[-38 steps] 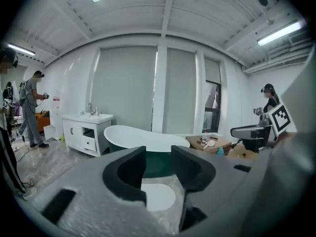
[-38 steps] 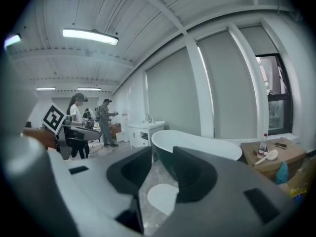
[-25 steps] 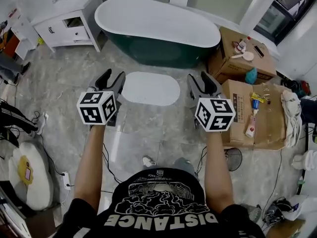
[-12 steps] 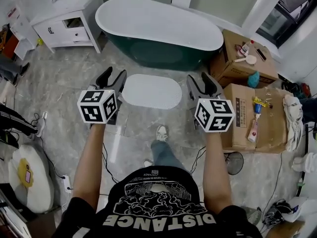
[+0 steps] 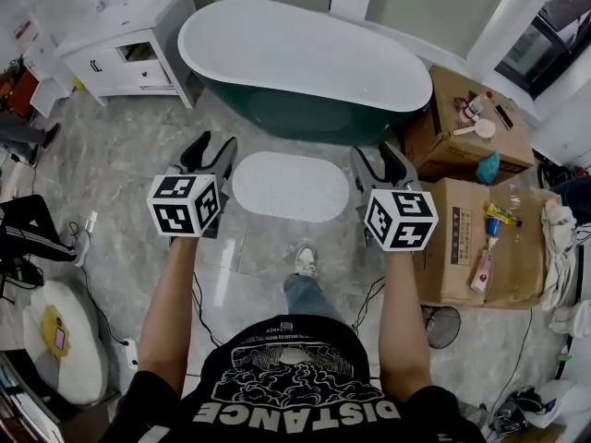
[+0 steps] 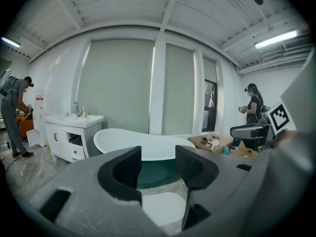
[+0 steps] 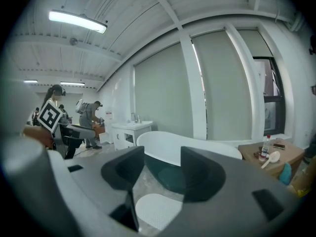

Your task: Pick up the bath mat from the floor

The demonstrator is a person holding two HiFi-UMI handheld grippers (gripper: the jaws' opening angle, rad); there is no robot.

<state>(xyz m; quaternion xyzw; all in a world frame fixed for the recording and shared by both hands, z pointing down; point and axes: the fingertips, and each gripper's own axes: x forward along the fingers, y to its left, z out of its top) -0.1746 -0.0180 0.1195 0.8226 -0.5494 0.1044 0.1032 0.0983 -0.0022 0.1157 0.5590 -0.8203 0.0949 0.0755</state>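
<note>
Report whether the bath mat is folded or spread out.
Spread out: the bath mat lies flat as a full oval on the floor beside the bathtub.

Bath mat [image 6: 164, 210] — lower edge hidden behind left hand-held gripper [image 6: 158, 160].

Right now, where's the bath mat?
In the head view, the bath mat lies flat on the floor at centre, just in front of the bathtub. It sits between the left gripper and the right gripper, held by neither.
</note>
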